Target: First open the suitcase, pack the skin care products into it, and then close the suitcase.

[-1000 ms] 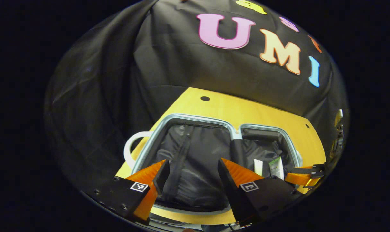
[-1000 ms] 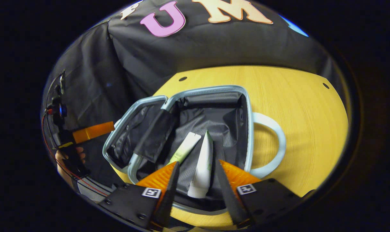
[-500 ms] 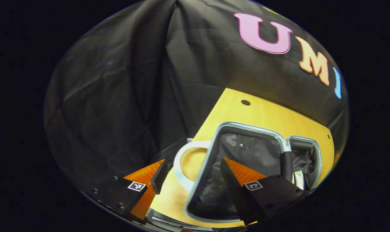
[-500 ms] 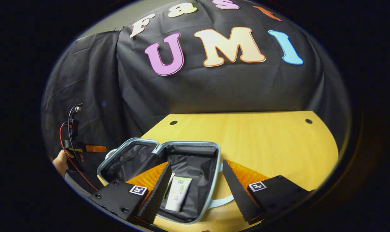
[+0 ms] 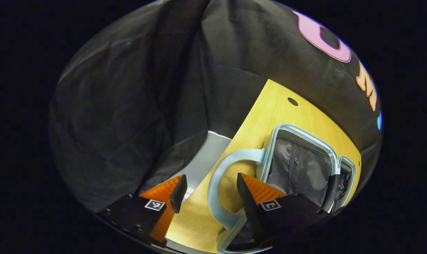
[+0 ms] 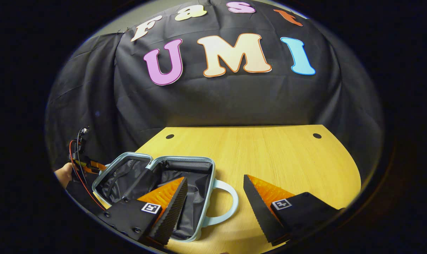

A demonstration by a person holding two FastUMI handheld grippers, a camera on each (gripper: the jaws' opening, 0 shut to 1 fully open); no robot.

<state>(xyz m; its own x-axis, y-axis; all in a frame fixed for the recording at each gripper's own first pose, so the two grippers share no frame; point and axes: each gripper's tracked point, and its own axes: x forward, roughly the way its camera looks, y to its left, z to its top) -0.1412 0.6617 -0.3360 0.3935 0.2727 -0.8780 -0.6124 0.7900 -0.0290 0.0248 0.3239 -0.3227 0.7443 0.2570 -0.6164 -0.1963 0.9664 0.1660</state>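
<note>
Right gripper view, suitcase [image 6: 199,165] open, right tool [image 6: 215,197] spread

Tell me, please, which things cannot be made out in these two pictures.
- Contents of the suitcase: in the right gripper view, the right gripper covers part of the lining, so any skin care products cannot be confirmed.
- Far half of the suitcase: in the left gripper view it is cut off by the edge.
- Left gripper: in the right gripper view it is too small to judge its jaws.

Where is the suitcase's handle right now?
In the left gripper view, the pale blue handle loops between the open left gripper's fingers, lying on the wooden table beside the open suitcase.
</note>
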